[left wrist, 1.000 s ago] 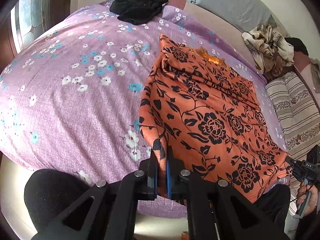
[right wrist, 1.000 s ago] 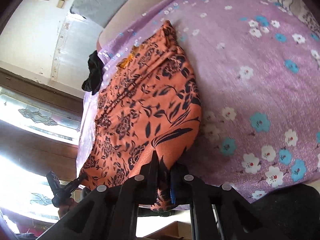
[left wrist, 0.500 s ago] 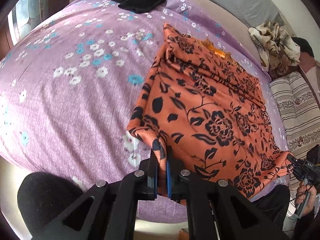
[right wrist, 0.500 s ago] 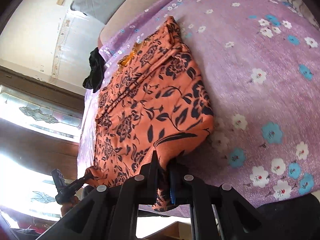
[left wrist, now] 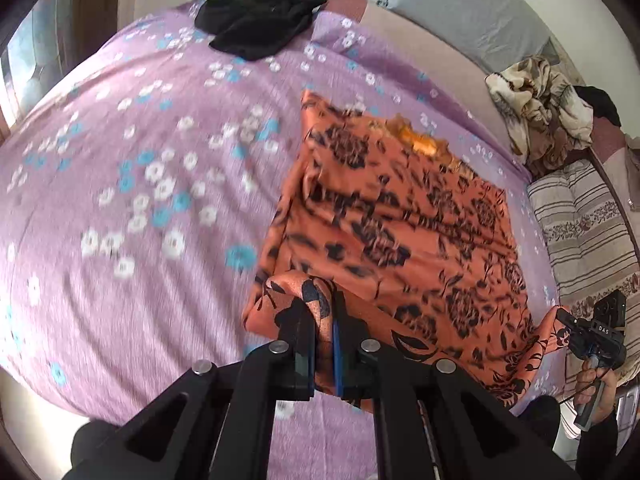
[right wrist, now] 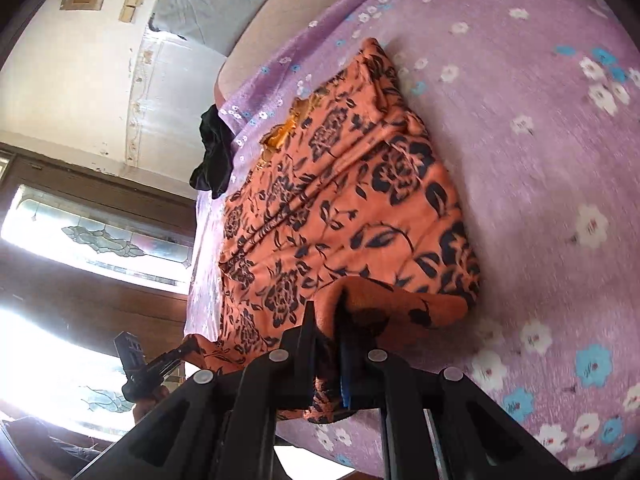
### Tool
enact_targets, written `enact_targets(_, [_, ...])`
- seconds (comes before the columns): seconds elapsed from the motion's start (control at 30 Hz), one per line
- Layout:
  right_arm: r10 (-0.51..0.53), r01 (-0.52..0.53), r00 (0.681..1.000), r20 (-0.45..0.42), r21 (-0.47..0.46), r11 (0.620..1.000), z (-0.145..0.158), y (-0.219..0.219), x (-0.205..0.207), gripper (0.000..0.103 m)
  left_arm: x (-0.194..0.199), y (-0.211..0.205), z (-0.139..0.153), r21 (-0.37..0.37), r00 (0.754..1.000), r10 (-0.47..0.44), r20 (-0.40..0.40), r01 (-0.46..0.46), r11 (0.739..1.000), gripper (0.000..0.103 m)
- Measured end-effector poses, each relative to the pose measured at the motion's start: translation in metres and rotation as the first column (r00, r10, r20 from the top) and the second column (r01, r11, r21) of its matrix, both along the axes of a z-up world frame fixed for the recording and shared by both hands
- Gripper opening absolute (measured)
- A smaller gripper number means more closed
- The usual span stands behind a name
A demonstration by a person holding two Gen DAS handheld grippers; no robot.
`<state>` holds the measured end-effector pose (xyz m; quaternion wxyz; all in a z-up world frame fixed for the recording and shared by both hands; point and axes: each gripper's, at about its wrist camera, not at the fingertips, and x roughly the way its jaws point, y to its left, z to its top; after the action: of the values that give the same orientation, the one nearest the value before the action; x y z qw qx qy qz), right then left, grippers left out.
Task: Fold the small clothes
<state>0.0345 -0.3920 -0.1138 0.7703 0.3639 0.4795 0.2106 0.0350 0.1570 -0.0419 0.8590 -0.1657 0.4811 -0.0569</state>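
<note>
An orange garment with black flowers lies spread on the purple floral bedsheet. My left gripper is shut on its near left corner, which curls up over the cloth. My right gripper is shut on the near right corner of the same garment, also lifted and curling forward. The right gripper also shows in the left wrist view, and the left gripper in the right wrist view, each holding the hem.
A black garment lies at the far end of the bed. A grey pillow, a crumpled patterned cloth and a striped cushion sit at the right. A window is beside the bed.
Both grippers have carried the near hem forward over the garment toward the far end. The near edge now folds up and over; the visible cloth is shorter.
</note>
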Motion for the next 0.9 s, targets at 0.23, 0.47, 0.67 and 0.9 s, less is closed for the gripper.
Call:
enact_targets(0.23, [-0.065,0.057,0.981,0.182,0.049,0.997,0.056,-0.006,0.140,0.011,0.144,0.002,0.031,0.024,0.980,0.091,0.178,-0.097,0.995,0.008])
enact_targets(0.47, [-0.223,0.223,0.975,-0.020,-0.028,0.974,-0.029,-0.011,0.246,0.084,0.245,-0.002,-0.062,0.226,0.993,0.113,0.020,-0.115,0.967,0.049])
enact_targets(0.67, [-0.238,0.259,0.951,0.197,-0.086,0.962,0.016,-0.009,0.157,0.086,0.166,0.037,-0.011,0.175,0.945,0.217,0.243,-0.263,0.949,0.065])
enact_targets(0.9, [-0.229,0.233,0.968,0.099,-0.030,0.972,-0.005,0.027,0.048,0.085,0.082,0.025,-0.039,-0.053,0.963,0.246,0.113,-0.241,0.969,0.070])
